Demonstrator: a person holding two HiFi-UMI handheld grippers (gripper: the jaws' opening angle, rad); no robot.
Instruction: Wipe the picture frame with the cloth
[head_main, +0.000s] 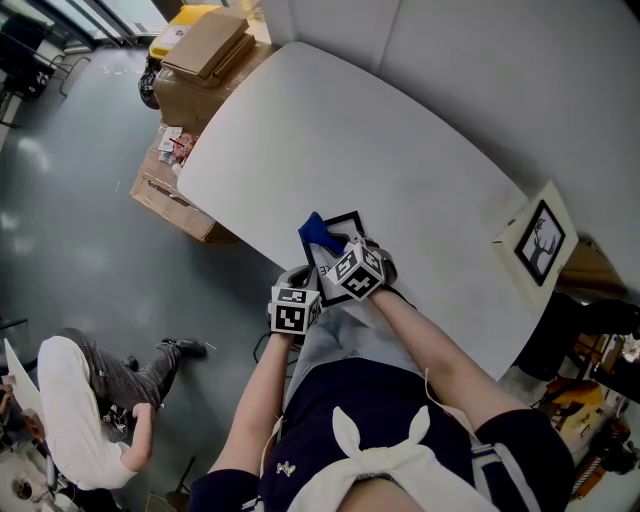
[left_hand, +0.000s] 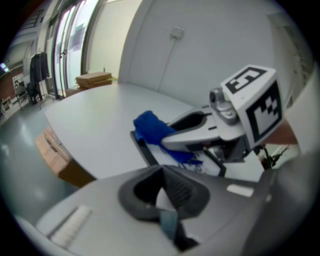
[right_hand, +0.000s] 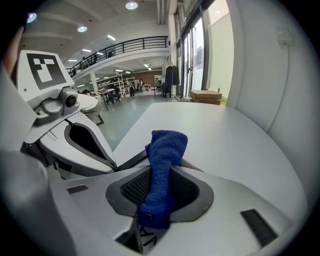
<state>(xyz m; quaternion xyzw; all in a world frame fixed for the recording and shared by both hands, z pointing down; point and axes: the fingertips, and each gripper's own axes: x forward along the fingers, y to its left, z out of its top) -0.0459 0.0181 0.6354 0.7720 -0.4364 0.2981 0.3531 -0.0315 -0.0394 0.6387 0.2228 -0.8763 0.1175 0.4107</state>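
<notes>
Your light is bright and even, from ceiling lamps (right_hand: 131, 5) above and windows (right_hand: 192, 50) ahead of the right gripper (right_hand: 159, 187); shadows are faint. Both gripper views bend and darken at their rims. Your left gripper (left_hand: 162, 192) view is soft, smearing the picture frame (left_hand: 146, 151) just beyond its jaws. The cloth (right_hand: 162, 165) in the right gripper's jaws is sharp.

Your left tongs (head_main: 299, 283) sit nearest you, jaws closed on the picture frame (left_hand: 148, 150). Your right tongs (right_hand: 160, 192), just right and slightly farther, pinch the cloth (right_hand: 163, 160). Your left forearm (head_main: 262, 400) and right forearm (head_main: 440, 345) reach forward, converging.
</notes>
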